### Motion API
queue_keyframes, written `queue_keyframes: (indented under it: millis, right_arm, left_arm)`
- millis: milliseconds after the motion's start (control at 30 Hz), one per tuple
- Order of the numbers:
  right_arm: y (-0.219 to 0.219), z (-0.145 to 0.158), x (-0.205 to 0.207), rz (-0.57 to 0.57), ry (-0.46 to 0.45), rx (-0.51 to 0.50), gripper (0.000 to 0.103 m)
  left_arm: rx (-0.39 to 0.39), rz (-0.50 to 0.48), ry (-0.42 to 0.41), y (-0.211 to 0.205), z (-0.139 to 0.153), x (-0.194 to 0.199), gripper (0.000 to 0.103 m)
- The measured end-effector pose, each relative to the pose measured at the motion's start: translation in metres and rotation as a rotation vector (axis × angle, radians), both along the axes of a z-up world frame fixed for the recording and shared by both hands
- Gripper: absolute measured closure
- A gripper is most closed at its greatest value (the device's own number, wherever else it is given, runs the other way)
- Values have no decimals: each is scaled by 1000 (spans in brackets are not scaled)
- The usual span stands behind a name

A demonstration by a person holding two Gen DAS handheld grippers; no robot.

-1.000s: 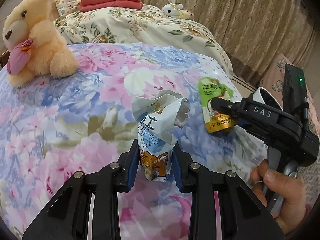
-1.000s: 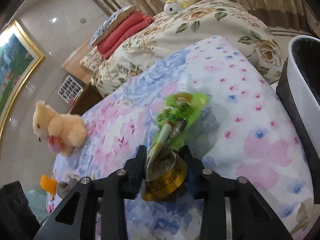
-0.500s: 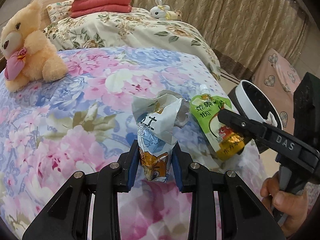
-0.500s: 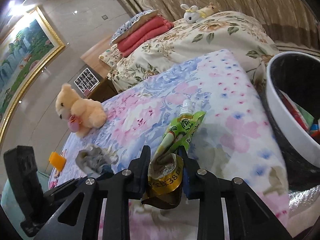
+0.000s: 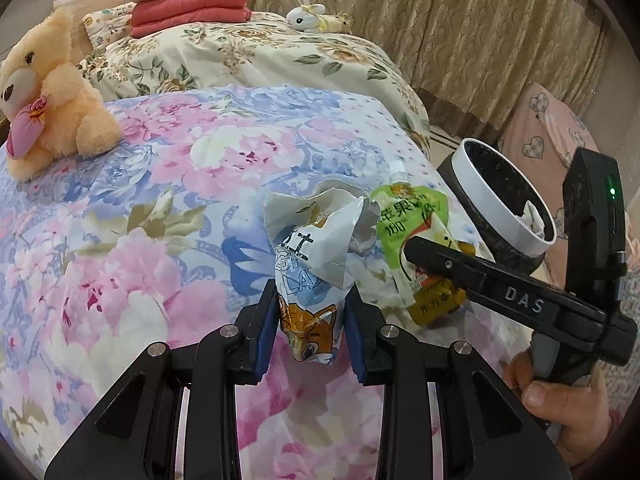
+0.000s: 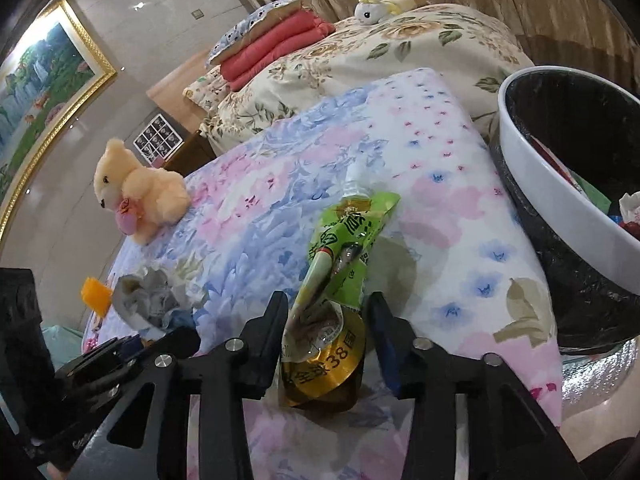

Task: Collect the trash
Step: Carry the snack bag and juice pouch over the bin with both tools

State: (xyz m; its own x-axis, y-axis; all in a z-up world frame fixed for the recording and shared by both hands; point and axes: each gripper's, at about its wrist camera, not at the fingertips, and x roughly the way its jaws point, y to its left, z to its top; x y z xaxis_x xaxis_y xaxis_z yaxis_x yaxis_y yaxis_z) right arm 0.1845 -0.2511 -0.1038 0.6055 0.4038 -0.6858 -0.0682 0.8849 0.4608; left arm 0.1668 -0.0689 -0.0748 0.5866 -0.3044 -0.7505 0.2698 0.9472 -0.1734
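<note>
Trash: 2 pieces, both lifted over the bed [image 5: 168, 184], neither lying on it. Crumpled wrapper [image 5: 316, 264] sits pinched between the left gripper [image 5: 311, 326] fingers [image 5: 267, 332], narrow gap, pads pressing both sides. Green juice pouch [image 6: 340, 264] stands between the right gripper [image 6: 326, 338] fingers [image 6: 267, 344]; jaws opening right now, small gap showing on the right side of the pouch, left finger touching it, so grip looks loose. In the left view the pouch hangs from that gripper just beside the wrapper. Bin [image 6: 560, 216], black liner and white rim, stands off the bed edge to the right, already holding some trash; pouch is near it but not over the opening.

Step in hand, judged: carry phase, both pieces heading to the bin. Next move calls for getting the pouch above the rim before it slips, then bringing the wrapper over and opening the left fingers. Risk: pouch drops on the bed short of the bin.
</note>
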Motion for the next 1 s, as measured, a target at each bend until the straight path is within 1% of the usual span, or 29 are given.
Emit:
queue_keyframes:
  millis: [67, 267, 533, 1000]
  right_arm:
    - [0, 3, -4, 7, -14, -5, 75]
    - [-12, 15, -19, -6, -64, 24, 76]
    - [-41, 37, -41, -49, -115, 13, 76]
    - [-86, 50, -65, -130, -149, 21, 76]
  left_arm:
    - [2, -4, -3, -2, 2, -2, 74]
    - [6, -31, -19, -13, 9, -7, 74]
    - [20, -91, -36, -38, 17, -16, 74]
    - [44, -182, -68, -85, 28, -23, 74]
